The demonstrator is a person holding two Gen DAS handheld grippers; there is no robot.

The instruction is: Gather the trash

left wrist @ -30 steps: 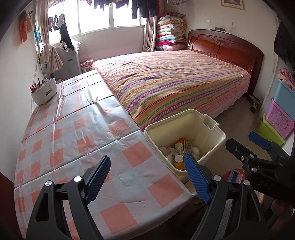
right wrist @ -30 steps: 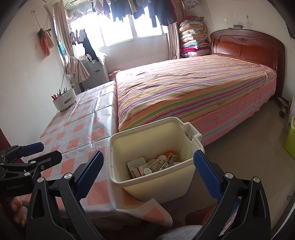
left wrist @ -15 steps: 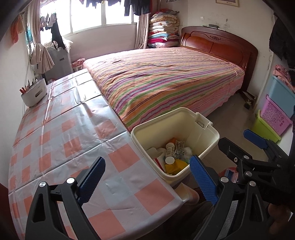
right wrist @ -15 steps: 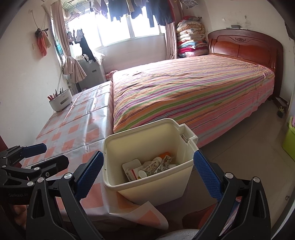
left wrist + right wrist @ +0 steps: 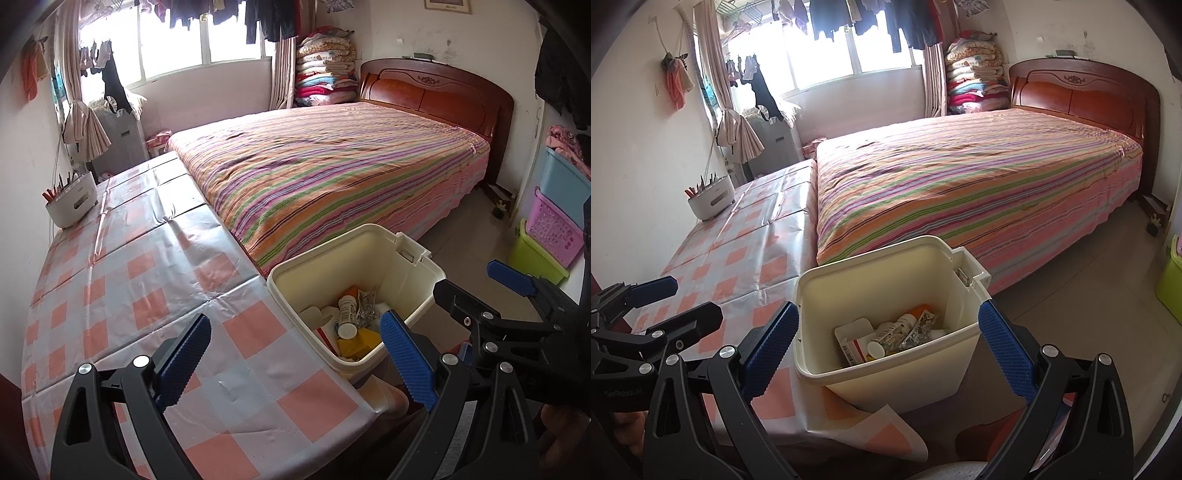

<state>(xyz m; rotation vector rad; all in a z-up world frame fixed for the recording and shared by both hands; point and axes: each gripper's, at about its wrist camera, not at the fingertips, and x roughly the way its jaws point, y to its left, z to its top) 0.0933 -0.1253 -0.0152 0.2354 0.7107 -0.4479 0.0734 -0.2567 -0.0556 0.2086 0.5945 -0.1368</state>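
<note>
Left wrist view: left gripper (image 5: 295, 360) with blue pads spread wide, nothing between them, poised over the near corner of the checked tablecloth (image 5: 122, 280). Right beyond that corner, cream trash bin (image 5: 373, 236), lid off, standing against the table edge and the foot of the striped bed (image 5: 332, 173). Inside the bin, already gathered: a white pill bottle (image 5: 348, 314), a yellow scrap (image 5: 360, 341), crumpled foil (image 5: 365, 308) and some white packaging. Right gripper (image 5: 484, 284) visible to the right of the bin, jaws parted and empty

Right wrist view: right gripper (image 5: 886, 349) likewise released, its pads flanking the bin (image 5: 886, 258) from the camera's angle without touching it. Same contents on the bottom: a boxy white-and-red carton (image 5: 854, 341), the bottle (image 5: 886, 332), foil wrappers (image 5: 916, 326), something orange (image 5: 921, 307) at the back. Left gripper (image 5: 676, 299) at the left edge, above the cloth, also holding nothing

Judged from all this: collection apparently finished or very nearly so. No loose rubbish to be seen on the cloth, only a white holder with pencils (image 5: 711, 197) far back near the wall, not trash by the look of it. Nothing littering the bed or the visible floor either. Left to do, at most: a last look for anything out of frame, perhaps closing or moving the bin, though no lid in sight
</note>
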